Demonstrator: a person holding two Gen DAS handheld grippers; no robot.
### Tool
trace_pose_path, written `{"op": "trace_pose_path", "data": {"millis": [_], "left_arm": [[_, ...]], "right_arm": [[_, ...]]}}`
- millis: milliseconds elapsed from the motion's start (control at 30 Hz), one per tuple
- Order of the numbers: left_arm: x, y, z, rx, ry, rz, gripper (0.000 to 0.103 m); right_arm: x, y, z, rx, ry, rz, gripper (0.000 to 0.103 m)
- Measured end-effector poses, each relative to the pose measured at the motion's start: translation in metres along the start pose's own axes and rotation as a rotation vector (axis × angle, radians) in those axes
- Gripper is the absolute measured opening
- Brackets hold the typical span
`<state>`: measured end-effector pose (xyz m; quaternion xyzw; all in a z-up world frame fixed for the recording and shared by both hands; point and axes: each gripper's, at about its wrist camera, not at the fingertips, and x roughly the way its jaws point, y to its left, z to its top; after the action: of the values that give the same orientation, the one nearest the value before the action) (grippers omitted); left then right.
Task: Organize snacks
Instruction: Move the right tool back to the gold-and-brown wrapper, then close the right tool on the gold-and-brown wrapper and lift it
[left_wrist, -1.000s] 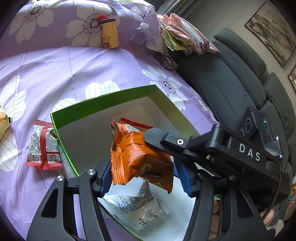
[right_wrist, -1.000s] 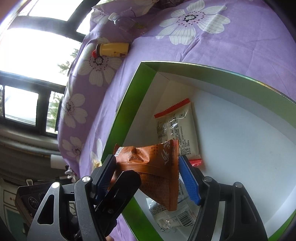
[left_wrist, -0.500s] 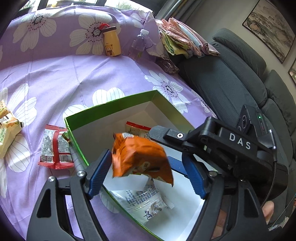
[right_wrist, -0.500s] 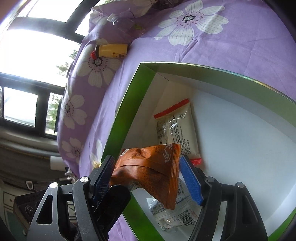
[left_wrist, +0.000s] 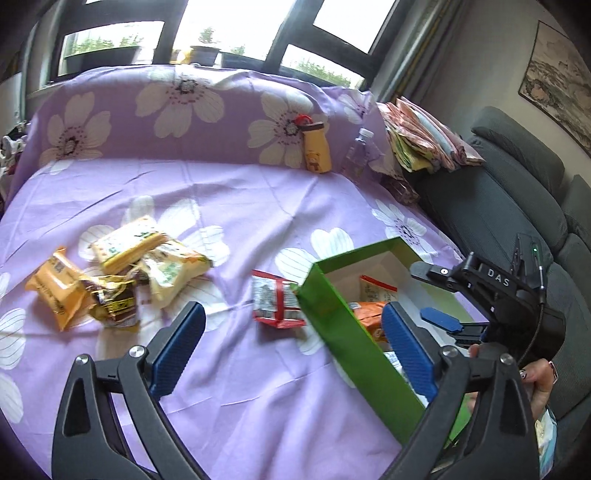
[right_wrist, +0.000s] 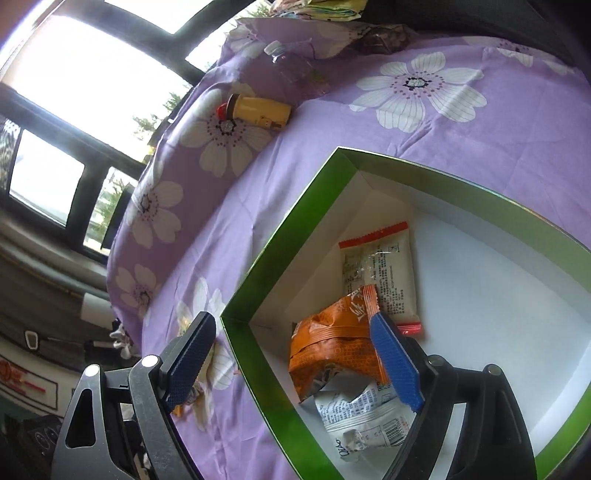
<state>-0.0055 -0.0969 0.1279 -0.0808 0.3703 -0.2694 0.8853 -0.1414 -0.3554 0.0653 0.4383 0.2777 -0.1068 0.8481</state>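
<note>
Holding 3 snack pkts (right_wrist: 334, 347): green box (right_wrist: 280, 254).

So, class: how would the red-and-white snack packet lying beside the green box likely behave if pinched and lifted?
The red-and-white packet looks puffed and crinkled, so probably light and floppy. Its glossy film may slip between pads. It lies flat on soft cloth, so it is unlikely to roll.

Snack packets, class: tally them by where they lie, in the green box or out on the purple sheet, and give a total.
In the box: 3, orange, red-edged, white.
On the sheet: 5, red-and-white, orange-yellow, brown, two pale yellow.
Total: 8
</note>
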Motion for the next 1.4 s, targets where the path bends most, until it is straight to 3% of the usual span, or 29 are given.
{"op": "trace_pose_path", "data": {"millis": [267,500,733,933,1100,1167,1233,1267,1400], "left_arm": [[-0.043,0.076,-0.015,-0.171,-0.068,0.197,0.1],[-0.052,0.131,-0.028,-0.269,-0.067,0.314,0.1],[-0.028,0.161,-0.033,-0.36,-0.003,0.257,0.1],[0.004,0.161,-0.02,-0.297,0.043,0.224,0.099],[0.02,0.175,-0.018,-0.385,0.044,0.099,0.098],[0.026,0.178,-0.019,-0.402,0.048,0.073,0.096],[0.033,0.182,-0.02,-0.425,0.071,0.099,0.092],[0.036,0.183,-0.02,-0.43,0.081,0.097,0.088],[0.041,0.189,-0.024,-0.461,0.088,0.071,0.083]], "right_arm": [[-0.009,0.039,-0.015,-0.149,-0.047,0.009,0.087],[0.004,0.086,-0.042,-0.324,-0.001,0.063,0.087],[0.04,0.126,-0.075,-0.426,0.125,0.122,0.087],[0.073,0.164,-0.085,-0.443,0.209,0.213,0.087],[0.116,0.196,-0.085,-0.487,0.297,0.242,0.086],[0.137,0.201,-0.088,-0.487,0.333,0.234,0.08],[0.156,0.202,-0.094,-0.494,0.353,0.223,0.078],[0.164,0.201,-0.097,-0.496,0.364,0.221,0.069],[0.19,0.194,-0.104,-0.483,0.448,0.228,0.057]]}}
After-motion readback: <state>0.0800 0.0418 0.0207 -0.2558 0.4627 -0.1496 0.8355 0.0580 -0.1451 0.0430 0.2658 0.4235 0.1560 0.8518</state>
